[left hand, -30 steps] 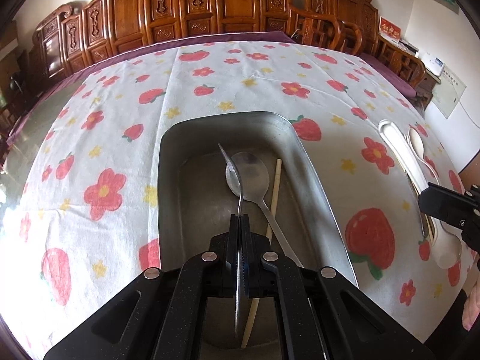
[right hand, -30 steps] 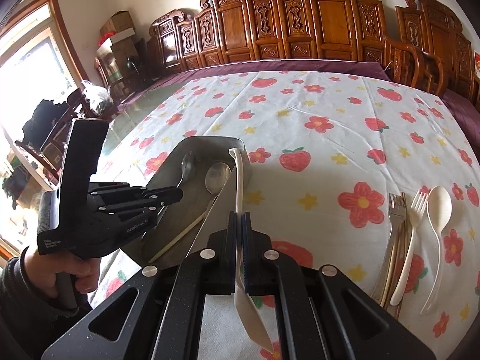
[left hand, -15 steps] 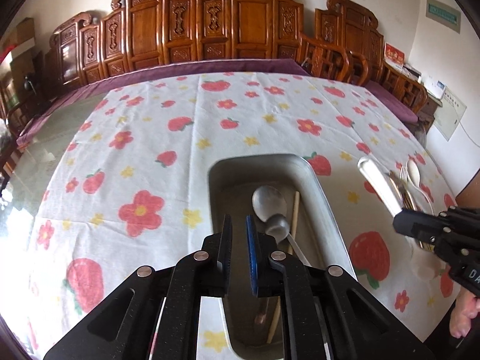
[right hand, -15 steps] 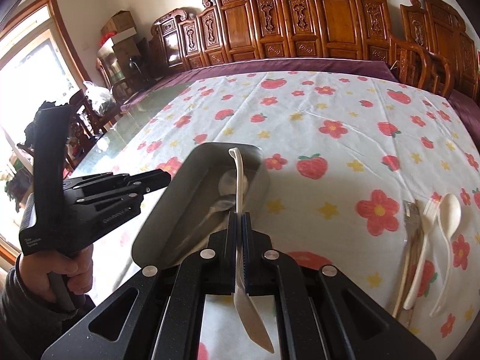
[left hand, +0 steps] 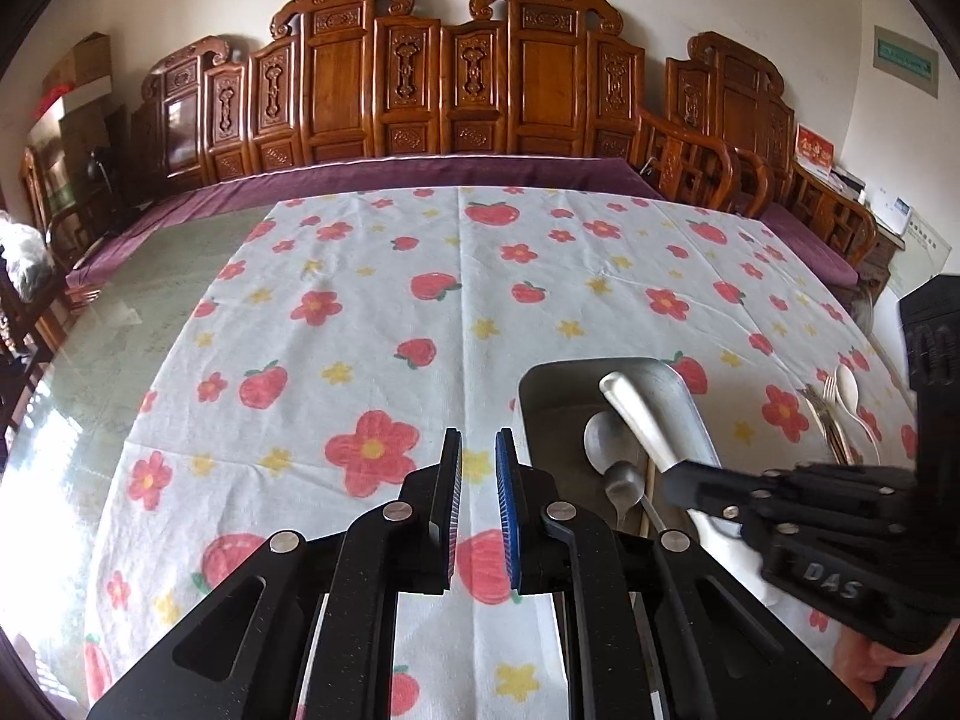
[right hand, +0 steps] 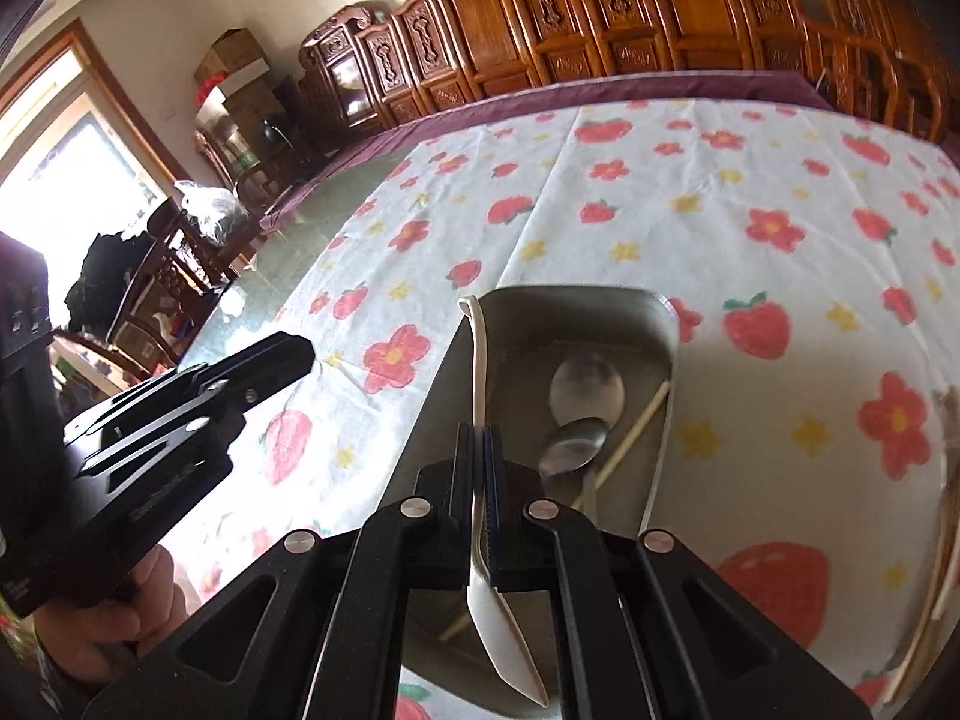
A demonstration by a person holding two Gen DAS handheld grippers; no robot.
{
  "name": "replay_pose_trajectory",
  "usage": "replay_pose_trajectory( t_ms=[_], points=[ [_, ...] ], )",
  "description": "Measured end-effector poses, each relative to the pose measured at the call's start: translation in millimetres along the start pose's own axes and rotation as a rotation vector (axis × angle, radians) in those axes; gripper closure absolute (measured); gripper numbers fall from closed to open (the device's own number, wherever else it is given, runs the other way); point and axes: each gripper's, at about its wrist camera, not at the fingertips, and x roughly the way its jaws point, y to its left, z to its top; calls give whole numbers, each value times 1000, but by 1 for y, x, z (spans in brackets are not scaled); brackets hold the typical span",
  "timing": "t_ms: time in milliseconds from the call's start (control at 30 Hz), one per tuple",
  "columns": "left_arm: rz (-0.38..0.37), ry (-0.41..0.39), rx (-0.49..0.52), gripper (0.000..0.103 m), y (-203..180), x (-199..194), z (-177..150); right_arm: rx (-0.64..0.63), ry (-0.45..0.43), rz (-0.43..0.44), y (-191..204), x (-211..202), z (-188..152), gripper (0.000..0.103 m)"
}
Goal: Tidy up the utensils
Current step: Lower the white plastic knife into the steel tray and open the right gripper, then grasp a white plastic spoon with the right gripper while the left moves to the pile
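Note:
A metal tray (right hand: 663,354) sits on the strawberry tablecloth and holds two metal spoons (right hand: 585,387) and a wooden chopstick (right hand: 639,420). My right gripper (right hand: 479,441) is shut on a white plastic spoon (right hand: 480,360) and holds it over the tray's left side, handle pointing away. In the left wrist view the tray (left hand: 690,408) lies to the right, with the right gripper (left hand: 678,477) and the white spoon (left hand: 636,420) above it. My left gripper (left hand: 478,450) is open and empty over the cloth left of the tray. More utensils (left hand: 840,414) lie at the far right.
The tablecloth (left hand: 420,312) covers most of a large glass-topped table, with bare glass (left hand: 120,324) at the left. Carved wooden chairs (left hand: 456,96) line the far side. The pile of forks and white spoons shows at the right edge of the right wrist view (right hand: 942,510).
My left gripper let go of a metal spoon in the tray, opened, and pulled back left off the tray. My right gripper carried the white spoon over the tray.

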Motion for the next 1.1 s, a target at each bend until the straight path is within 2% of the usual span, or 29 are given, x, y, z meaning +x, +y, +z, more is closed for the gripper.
replay_pose_trajectory(
  t_ms=[333,467,700,933,1100],
  points=[
    [-8,-7,-3,88,1,-3,1,-53,15,-76,-4,16,-6,95],
    [-32,-10,-6,87,-5,-3,1,-91,-12,-108,-9,2,-6,95],
    [-86,-22,8,86,-30,-5,3,-86,-88,-162,-38,-53,-20,95],
    [-156,-25,72,83,-79,-5,4,-106,-125,-317,-92,-113,-40,95],
    [-194,-20,128,81,-115,-2,0,-48,-113,-435,-158,-144,-54,95]
  ],
)
